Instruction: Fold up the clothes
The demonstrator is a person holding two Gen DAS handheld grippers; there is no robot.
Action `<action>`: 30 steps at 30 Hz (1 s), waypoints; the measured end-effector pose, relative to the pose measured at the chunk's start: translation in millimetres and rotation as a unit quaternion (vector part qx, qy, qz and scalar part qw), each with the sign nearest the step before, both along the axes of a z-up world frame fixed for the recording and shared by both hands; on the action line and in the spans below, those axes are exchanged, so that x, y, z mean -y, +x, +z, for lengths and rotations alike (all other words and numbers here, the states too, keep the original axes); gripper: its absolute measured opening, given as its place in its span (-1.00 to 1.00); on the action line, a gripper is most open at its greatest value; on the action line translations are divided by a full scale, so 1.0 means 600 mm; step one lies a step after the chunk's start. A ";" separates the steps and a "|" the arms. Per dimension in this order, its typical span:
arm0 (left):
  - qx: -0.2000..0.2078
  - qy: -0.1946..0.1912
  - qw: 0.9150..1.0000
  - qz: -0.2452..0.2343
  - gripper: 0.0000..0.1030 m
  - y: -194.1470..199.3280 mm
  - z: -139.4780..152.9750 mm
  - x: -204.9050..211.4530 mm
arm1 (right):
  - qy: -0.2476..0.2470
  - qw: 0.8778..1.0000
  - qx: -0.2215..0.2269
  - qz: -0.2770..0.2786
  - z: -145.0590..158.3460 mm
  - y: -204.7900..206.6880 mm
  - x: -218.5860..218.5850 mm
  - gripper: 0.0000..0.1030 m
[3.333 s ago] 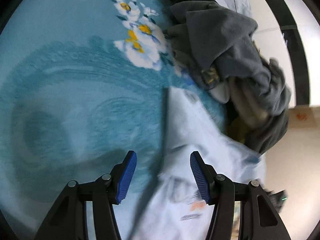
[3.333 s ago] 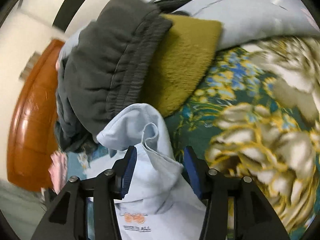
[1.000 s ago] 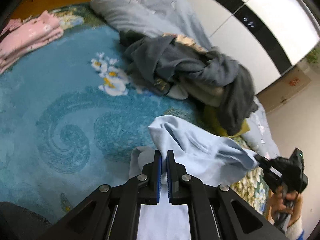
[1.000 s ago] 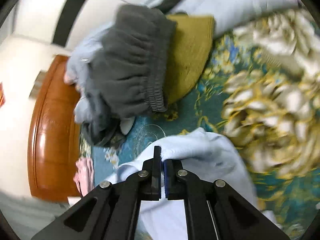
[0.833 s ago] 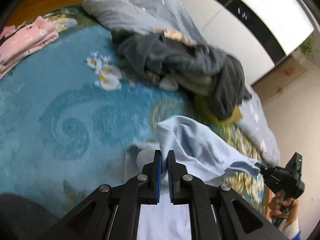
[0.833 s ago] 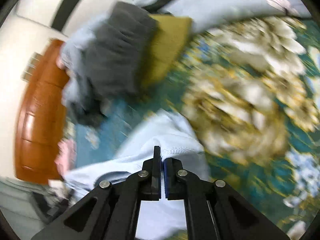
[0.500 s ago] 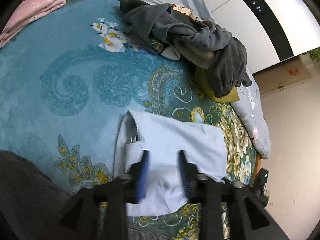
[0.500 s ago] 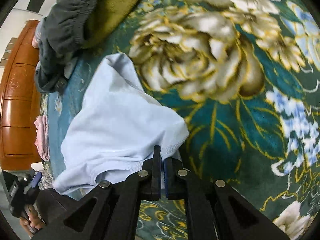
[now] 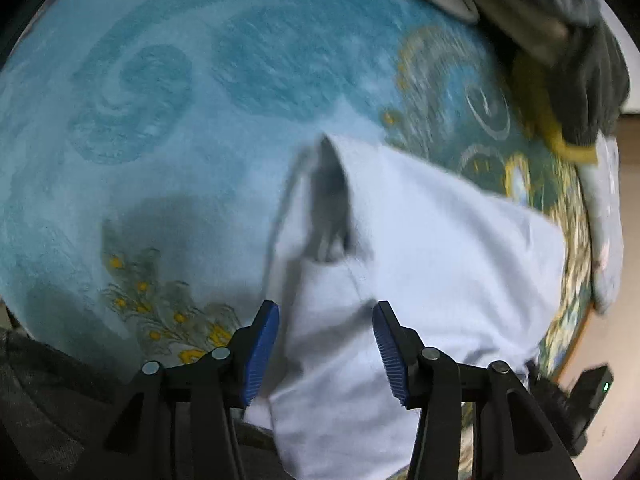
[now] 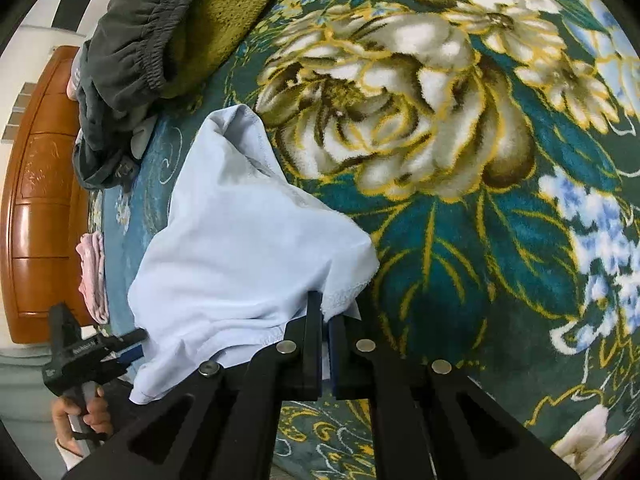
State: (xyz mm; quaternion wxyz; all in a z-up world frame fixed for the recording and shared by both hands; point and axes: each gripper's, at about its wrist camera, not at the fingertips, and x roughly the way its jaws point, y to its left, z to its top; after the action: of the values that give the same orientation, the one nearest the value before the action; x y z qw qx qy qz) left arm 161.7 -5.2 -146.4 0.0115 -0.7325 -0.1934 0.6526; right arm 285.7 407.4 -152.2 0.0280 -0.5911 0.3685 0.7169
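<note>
the pale blue garment [image 10: 240, 248] lies spread on the floral blanket [image 10: 460, 220] of the bed, no print or label readable on it. your right gripper [image 10: 326, 316] is clamped on its near corner, while your left gripper [image 9: 326, 344] hovers over the cloth with jaws wide apart. a heap of dark grey clothes [image 10: 136, 40] sits beyond it, near folded pink clothes [image 10: 94, 272].
</note>
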 end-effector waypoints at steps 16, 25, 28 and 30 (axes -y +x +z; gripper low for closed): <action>0.093 -0.055 0.990 -0.092 -0.84 0.008 -0.022 -0.025 | -0.011 0.997 0.056 0.044 -0.027 0.038 0.035 -0.92; 0.005 0.127 0.991 0.047 0.11 -0.012 0.014 0.052 | 0.054 0.993 -0.058 0.083 0.073 -0.041 0.008 0.09; -0.021 0.113 0.988 0.106 0.11 -0.033 -0.002 0.084 | -0.015 0.995 -0.085 0.058 0.046 -0.113 0.021 0.09; -0.022 0.107 0.984 0.139 0.11 -0.043 -0.018 0.094 | -0.028 0.996 -0.065 0.046 0.011 -0.157 0.031 0.08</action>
State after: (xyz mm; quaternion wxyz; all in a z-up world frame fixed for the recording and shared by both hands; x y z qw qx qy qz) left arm 135.7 -61.6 -157.4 0.0035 -0.6782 -0.3620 0.6395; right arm 191.7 388.6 -145.8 -0.0456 -0.5605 0.3617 0.7436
